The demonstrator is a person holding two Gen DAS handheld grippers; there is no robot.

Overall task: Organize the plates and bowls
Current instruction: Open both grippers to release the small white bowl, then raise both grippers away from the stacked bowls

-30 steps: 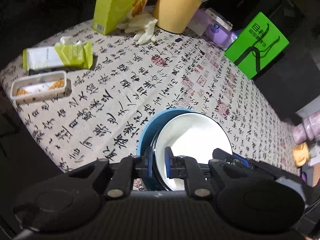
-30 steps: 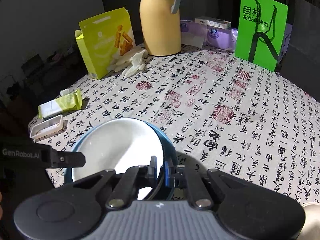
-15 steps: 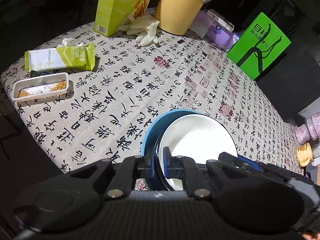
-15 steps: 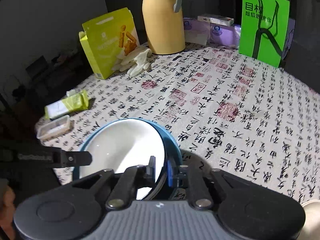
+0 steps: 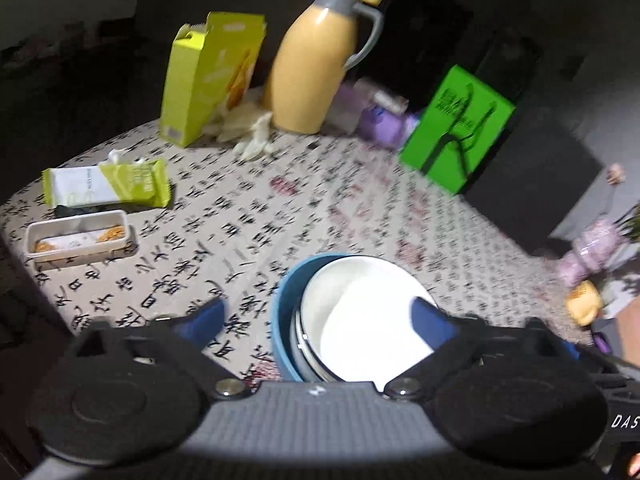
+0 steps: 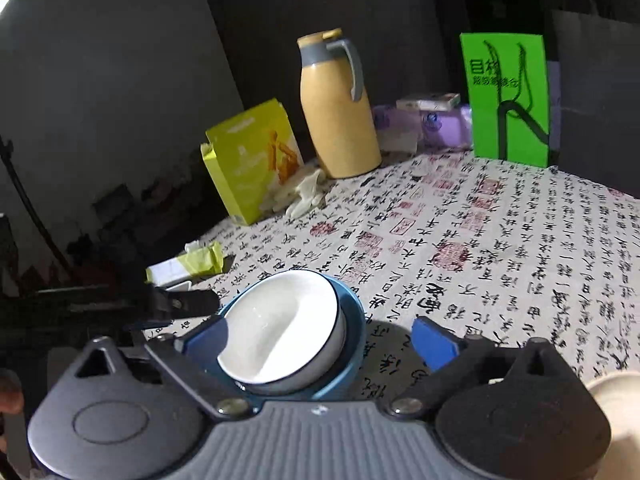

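Observation:
A white bowl (image 5: 360, 320) sits nested inside a wider blue bowl (image 5: 282, 320) on the calligraphy-print tablecloth, close to its near edge. My left gripper (image 5: 318, 316) is just behind the stack, and its jaws are opening, the blue pads (image 5: 208, 316) spread wide on either side and clear of the rims. From the right wrist view the white bowl (image 6: 280, 320) and blue bowl (image 6: 356, 320) lie low in the middle. My right gripper (image 6: 320, 336) is opening as well, with its pads off the bowls. The left gripper's black finger (image 6: 172, 304) reaches in from the left.
At the back stand a yellow thermos jug (image 6: 336, 112), an opened yellow-green snack box (image 6: 252, 160), white gloves (image 6: 304, 196), purple tissue packs (image 6: 432, 124) and a green paper bag (image 6: 506, 100). A snack wrapper (image 5: 104, 184) and small plastic tray (image 5: 76, 236) lie near the left table edge.
Both grippers were shut on the rims of the stacked bowls; both have now let go and spread wide. Both have drawn back and tipped up, showing more of the far table.

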